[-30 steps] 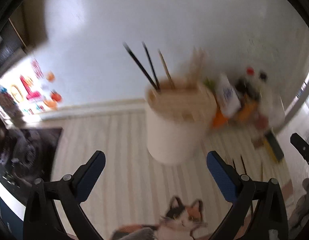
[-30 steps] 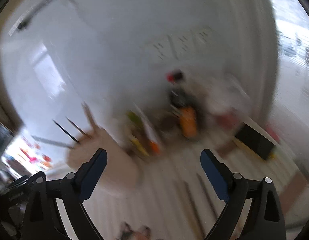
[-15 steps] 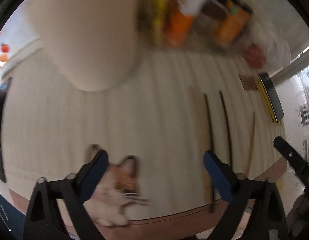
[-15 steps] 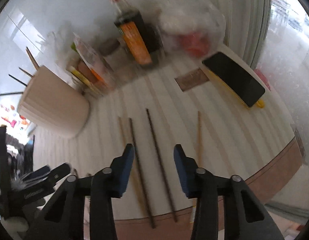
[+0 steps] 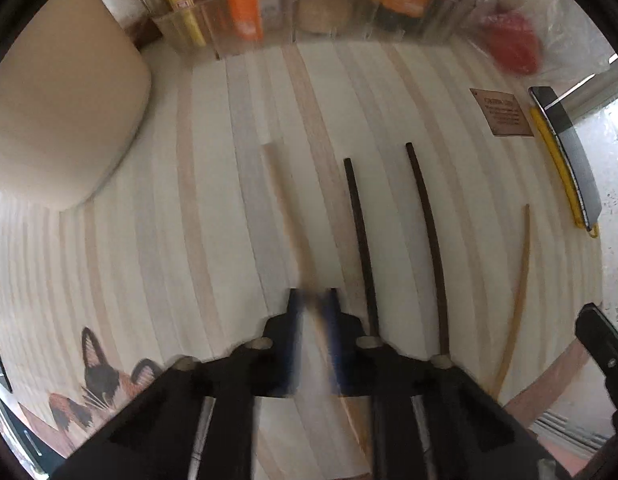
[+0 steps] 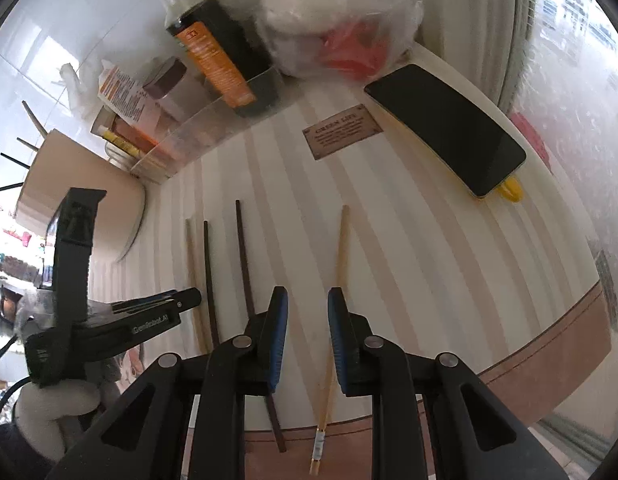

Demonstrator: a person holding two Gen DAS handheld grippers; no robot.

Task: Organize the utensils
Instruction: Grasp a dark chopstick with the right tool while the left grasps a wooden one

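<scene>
Several chopsticks lie side by side on the striped tablecloth. My left gripper (image 5: 313,312) is shut on a light wooden chopstick (image 5: 283,200), the leftmost one, near its close end. Two dark chopsticks (image 5: 361,240) (image 5: 427,236) lie to its right, and another light chopstick (image 5: 519,292) lies further right. My right gripper (image 6: 307,332) is open with its jaws close together, low over the table between a dark chopstick (image 6: 245,256) and the right light chopstick (image 6: 339,272). The beige utensil holder (image 5: 57,120) stands at the left and holds several chopsticks (image 6: 31,118).
A clear tray (image 6: 213,132) with a sauce bottle (image 6: 217,48) and packets stands at the back. A plastic bag (image 6: 341,16) sits beside it. A black phone (image 6: 445,124) and a small brown card (image 6: 341,130) lie at the right. The table edge (image 6: 549,352) is close.
Both grippers have dropped from a raised view of the holder down to the chopsticks. The left gripper has shut on the leftmost light chopstick. The right gripper's jaws have narrowed.
</scene>
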